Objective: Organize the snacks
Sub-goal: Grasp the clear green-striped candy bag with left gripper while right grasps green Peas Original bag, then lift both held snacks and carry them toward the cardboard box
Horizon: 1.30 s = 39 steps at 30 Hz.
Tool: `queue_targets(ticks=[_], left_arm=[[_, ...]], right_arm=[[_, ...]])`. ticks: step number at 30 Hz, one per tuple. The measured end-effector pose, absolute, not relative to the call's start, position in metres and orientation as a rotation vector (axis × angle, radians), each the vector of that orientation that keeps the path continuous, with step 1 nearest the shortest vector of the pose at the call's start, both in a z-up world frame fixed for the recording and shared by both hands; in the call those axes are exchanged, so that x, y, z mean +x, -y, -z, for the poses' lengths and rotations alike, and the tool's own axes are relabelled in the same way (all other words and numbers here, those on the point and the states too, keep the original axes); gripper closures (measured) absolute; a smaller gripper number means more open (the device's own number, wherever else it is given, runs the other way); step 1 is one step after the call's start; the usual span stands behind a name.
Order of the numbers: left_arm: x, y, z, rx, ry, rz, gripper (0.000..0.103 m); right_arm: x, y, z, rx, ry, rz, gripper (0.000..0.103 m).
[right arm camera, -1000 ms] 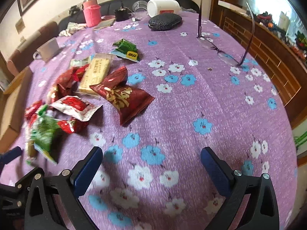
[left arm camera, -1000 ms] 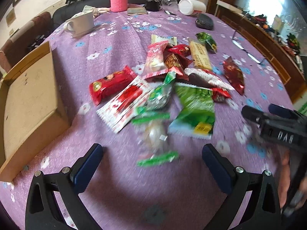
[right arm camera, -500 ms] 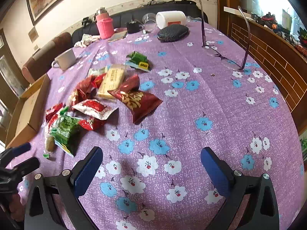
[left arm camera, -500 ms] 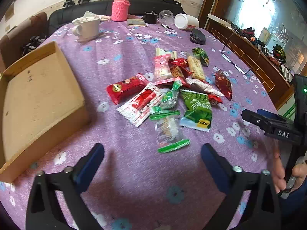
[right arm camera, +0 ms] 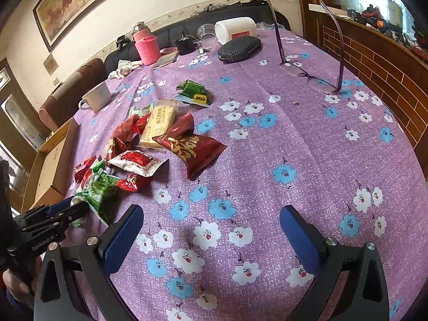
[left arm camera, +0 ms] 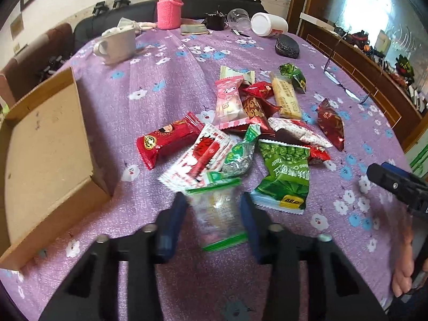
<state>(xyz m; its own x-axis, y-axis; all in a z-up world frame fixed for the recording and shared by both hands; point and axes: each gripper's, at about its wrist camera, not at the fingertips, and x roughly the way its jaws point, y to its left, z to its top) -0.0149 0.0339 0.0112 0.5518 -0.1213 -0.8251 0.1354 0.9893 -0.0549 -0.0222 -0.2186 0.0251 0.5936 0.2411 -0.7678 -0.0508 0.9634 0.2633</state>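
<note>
One snack in hand, roughly a dozen more loose on the purple flowered tablecloth (left arm camera: 165, 85). Left gripper (left arm camera: 212, 214) just drawn in around the clear green-edged packet (left arm camera: 218, 214), blue pads set against both sides of the wrapper; grip apparently made, though blur at the pad faces prevents certainty of firm contact. Packet at the near edge of the snack pile (left arm camera: 256, 128), just beside the green pea bag (left arm camera: 283, 176) and the red-and-white packet (left arm camera: 200, 157). Right gripper (right arm camera: 211, 232) spread wide and empty above bare cloth, well apart from the pile. Step judged as pick-up of the first item; cardboard box (left arm camera: 45, 144) to the left apparently the destination, open-topped and with nothing seen inside. Next move calls for a clean lift, then a carry leftward over the box's near wall, high enough to avoid catching the rim. Bare cloth between pile and box, so that path is free. Mug (left arm camera: 117, 44), pink bottle (left arm camera: 169, 10) and eyeglasses (right arm camera: 310, 75) all well clear at the far side. Table edge close behind both grippers; little room to retreat toward the person.
</note>
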Motion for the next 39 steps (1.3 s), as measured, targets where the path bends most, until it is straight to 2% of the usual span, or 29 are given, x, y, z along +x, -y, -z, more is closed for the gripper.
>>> queue_targets(ticks=[1, 11, 13, 25, 27, 29, 39], left_arm=[[-0.017, -0.035, -0.011, 0.017, -0.970, 0.148, 0.073], [-0.027, -0.045, -0.012, 0.004, -0.954, 0.162, 0.073], [-0.027, -0.046, -0.012, -0.001, -0.952, 0.163, 0.073], [-0.028, -0.051, -0.013, -0.038, -0.945, 0.160, 0.073], [-0.028, -0.051, -0.013, -0.040, -0.943, 0.160, 0.073], [-0.029, -0.051, -0.013, -0.040, -0.941, 0.160, 0.073], [-0.030, -0.050, -0.014, -0.017, -0.933, 0.147, 0.073]], right_arm=[[-0.022, 0.217, -0.025, 0.217, -0.921, -0.170, 0.001], [-0.028, 0.163, -0.041, 0.145, -0.939, -0.310, 0.014], [-0.023, 0.147, -0.043, 0.156, -0.967, -0.350, 0.020], [0.025, 0.094, -0.021, 0.240, -1.140, -0.336, 0.037], [0.025, 0.089, -0.023, 0.188, -1.122, -0.311, 0.047], [0.024, 0.085, -0.022, 0.152, -1.112, -0.304, 0.066], [0.005, 0.104, -0.019, 0.164, -0.988, -0.375, 0.067]])
